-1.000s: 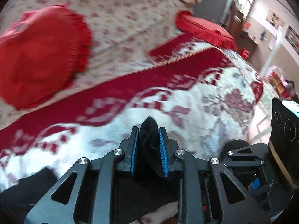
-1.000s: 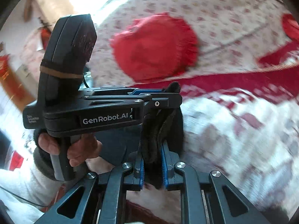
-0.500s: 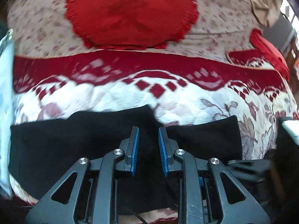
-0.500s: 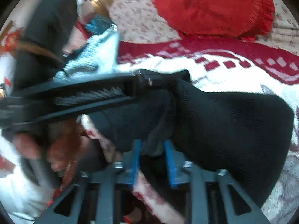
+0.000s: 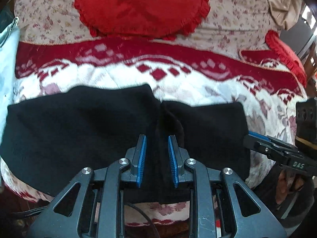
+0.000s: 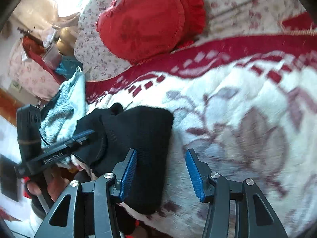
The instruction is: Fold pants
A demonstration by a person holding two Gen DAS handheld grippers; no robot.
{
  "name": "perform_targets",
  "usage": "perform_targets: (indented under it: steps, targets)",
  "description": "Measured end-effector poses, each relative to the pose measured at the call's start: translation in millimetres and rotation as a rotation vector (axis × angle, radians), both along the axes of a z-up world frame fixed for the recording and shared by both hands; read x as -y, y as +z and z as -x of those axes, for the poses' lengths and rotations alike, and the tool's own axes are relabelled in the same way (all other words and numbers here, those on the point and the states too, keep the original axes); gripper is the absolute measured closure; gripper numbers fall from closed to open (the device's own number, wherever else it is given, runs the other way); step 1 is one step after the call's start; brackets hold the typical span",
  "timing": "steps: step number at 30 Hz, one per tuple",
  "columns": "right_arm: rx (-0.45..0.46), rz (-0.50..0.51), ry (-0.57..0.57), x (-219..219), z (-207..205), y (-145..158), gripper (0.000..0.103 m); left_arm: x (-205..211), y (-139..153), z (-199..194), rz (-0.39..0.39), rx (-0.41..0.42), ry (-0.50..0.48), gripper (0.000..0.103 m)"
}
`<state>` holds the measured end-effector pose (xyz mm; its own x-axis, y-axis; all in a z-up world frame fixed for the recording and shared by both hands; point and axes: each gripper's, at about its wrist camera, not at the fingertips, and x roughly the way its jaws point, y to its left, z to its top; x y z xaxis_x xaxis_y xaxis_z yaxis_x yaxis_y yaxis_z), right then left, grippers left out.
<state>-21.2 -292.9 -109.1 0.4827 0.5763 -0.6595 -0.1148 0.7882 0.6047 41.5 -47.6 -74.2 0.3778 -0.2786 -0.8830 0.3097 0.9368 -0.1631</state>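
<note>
Pants: the black pants [image 5: 99,130] lie flat across the lower half of the left wrist view, on the red-and-white blanket [image 5: 178,83], with a vertical ridge of cloth running up the middle.
Fold so far: the garment reads as a doubled, compact rectangle, so at least one fold looks done; layers are hard to count in solid black cloth, so this is a judgement.
Left to do: probably one more fold across the width, then smoothing the middle ridge.
Left gripper: the left gripper [image 5: 157,154] has its blue pads drawn close on the raised ridge of the pants, pinching it.
Right gripper: the right gripper [image 6: 161,170] has jaws opening, wide apart; the pants' right edge lies beside its left pad, not pressed between the two.
Change from a second ago: then both grippers held bunched black cloth up in the air above the blanket; now the pants are spread down on it and the right one has let go.
Surroundings: a round red cushion [image 5: 142,8] sits at the top centre, a pale blue towel [image 6: 61,111] at the left of the right wrist view.
</note>
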Motion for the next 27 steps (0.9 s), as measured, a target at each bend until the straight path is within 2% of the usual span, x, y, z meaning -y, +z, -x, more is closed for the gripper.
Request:
perform_targets:
  steps: [3,8,11,13,16,17,18,20,24,27]
  targets:
    - [0.001,-0.004,0.042,-16.1,-13.7,-8.5,0.055,3.3,-14.4,2.9,-0.061,0.011,0.028,0.082]
    - [0.050,0.069,0.044,-27.0,-22.4,-7.4,0.072,6.6,-12.6,1.9,-0.070,0.032,0.052,0.080]
    - [0.110,0.097,0.039,-19.8,-22.8,12.0,0.079,12.8,-5.5,-3.6,-0.064,0.042,0.045,0.080]
    - [0.122,0.138,0.044,-20.1,-23.7,21.4,0.079,17.2,-3.7,-4.4,-0.061,0.049,0.045,0.080]
    - [0.076,0.199,0.047,-23.1,-24.4,8.2,0.079,21.0,-14.9,-3.4,-0.065,0.034,0.065,0.080]
    - [0.061,0.180,0.030,-18.3,-25.4,0.5,0.078,19.6,-16.9,-2.5,-0.053,0.043,0.075,0.080]
    - [0.043,0.112,-0.005,-7.9,-28.1,-6.7,0.078,17.7,-16.6,-2.1,-0.042,0.045,0.082,0.079]
    - [0.019,0.074,-0.042,2.5,-28.9,-5.1,0.073,14.0,-13.0,-3.1,-0.029,0.029,0.085,0.079]
    - [0.127,0.207,-0.075,4.7,-17.4,38.1,0.072,2.7,-2.9,-1.8,-0.066,0.064,0.126,0.079]
    - [0.190,0.154,0.003,-9.9,-10.5,57.7,0.072,-11.2,-0.3,1.6,-0.062,0.065,0.159,0.079]
